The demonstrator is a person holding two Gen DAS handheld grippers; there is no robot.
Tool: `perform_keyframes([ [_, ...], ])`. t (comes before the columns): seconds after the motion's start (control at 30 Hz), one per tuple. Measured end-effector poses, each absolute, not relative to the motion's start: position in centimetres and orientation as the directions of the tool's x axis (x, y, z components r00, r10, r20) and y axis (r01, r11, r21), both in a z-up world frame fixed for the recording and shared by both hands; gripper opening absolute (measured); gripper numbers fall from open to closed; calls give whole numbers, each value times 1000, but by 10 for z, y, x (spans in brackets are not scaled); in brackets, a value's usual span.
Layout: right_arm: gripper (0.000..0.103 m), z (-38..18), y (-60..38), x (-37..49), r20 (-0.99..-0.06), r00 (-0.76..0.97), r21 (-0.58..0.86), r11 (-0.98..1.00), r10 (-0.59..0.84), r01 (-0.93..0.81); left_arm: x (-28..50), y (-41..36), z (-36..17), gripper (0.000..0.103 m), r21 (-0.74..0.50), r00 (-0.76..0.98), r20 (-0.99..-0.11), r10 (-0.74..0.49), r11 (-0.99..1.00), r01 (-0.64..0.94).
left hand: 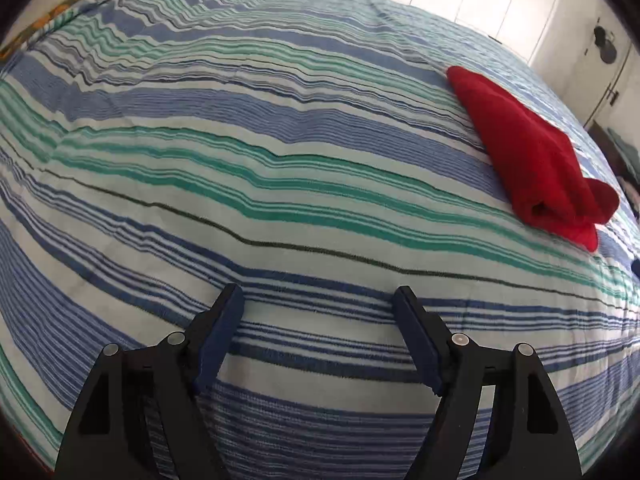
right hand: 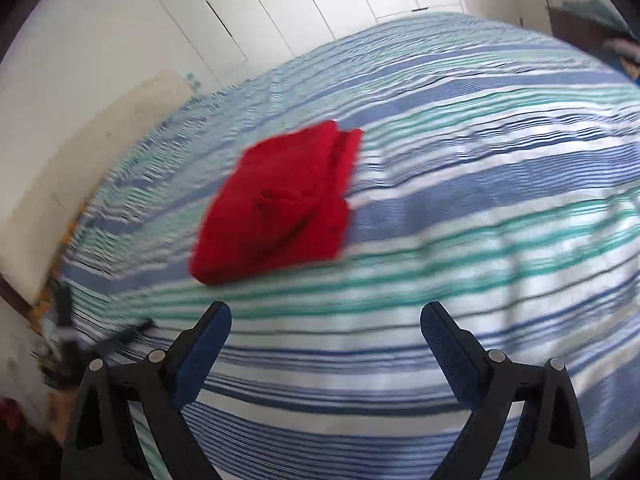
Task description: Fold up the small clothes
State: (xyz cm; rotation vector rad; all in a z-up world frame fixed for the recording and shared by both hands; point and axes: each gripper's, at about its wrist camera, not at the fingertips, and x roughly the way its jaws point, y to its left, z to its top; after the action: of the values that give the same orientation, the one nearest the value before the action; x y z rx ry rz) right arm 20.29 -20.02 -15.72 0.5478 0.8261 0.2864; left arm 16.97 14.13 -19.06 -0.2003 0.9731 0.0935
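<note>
A small red garment point(left hand: 532, 152) lies folded into a compact bundle on the striped bedspread point(left hand: 260, 184), at the right of the left wrist view. It also shows in the right wrist view point(right hand: 280, 204), left of centre and blurred. My left gripper point(left hand: 318, 300) is open and empty, low over the bedspread, well to the left of and nearer than the garment. My right gripper point(right hand: 326, 316) is open and empty, a short way in front of the garment, not touching it.
The blue, green and white striped bedspread point(right hand: 480, 200) covers the whole bed. White wardrobe doors point(right hand: 280, 8) and a wall stand behind the bed. Dark objects point(right hand: 64, 320) lie at the bed's left edge. A dark piece of furniture point(left hand: 612, 148) stands at the far right.
</note>
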Motion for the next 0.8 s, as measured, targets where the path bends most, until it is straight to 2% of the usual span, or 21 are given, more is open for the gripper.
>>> perform_keyframes([
  [0.03,88,-156,-196,219,-600,632,613,789,491,-30,169,128,-189,79,-108,562,-827,0,981,-158],
  [0.07,79,-157,-192,235,-598,616,643,766,513,-15,171,125,-188,80,-96,557,-830,4,984,-150],
  [0.17,74,-172,-179,288,-663,560,629,776,497,56,175,120,-187,81,-92,560,-829,0,986,-138],
  [0.23,33,-186,-171,316,-741,504,562,820,443,106,176,121,-187,81,-100,563,-826,-6,986,-137],
  [0.27,7,-187,-171,320,-759,495,541,833,423,117,175,121,-187,81,-102,563,-826,-8,986,-135],
  [0.37,7,-160,-186,299,-640,613,628,775,464,68,171,121,-189,84,-99,568,-823,-9,987,-129],
  [0.4,7,-159,-189,293,-643,628,608,791,438,72,172,119,-190,86,-92,567,-824,-5,988,-124],
  [0.5,7,-204,-189,301,-778,485,515,848,400,127,175,116,-194,88,-63,566,-825,13,991,-115],
  [0.57,9,-215,-192,301,-772,473,533,838,425,117,174,117,-193,88,-67,568,-823,10,991,-114],
  [0.63,28,-200,-194,297,-751,483,540,839,449,60,175,119,-193,89,-74,567,-824,4,991,-114],
  [0.67,43,-189,-198,295,-737,492,545,838,463,27,175,119,-194,89,-72,567,-824,5,991,-114],
  [0.7,49,-176,-203,293,-721,508,550,835,472,4,176,118,-194,90,-69,567,-824,8,991,-114],
  [0.8,49,-144,-219,311,-704,549,530,848,451,-17,178,114,-197,93,-54,567,-823,18,992,-111],
])
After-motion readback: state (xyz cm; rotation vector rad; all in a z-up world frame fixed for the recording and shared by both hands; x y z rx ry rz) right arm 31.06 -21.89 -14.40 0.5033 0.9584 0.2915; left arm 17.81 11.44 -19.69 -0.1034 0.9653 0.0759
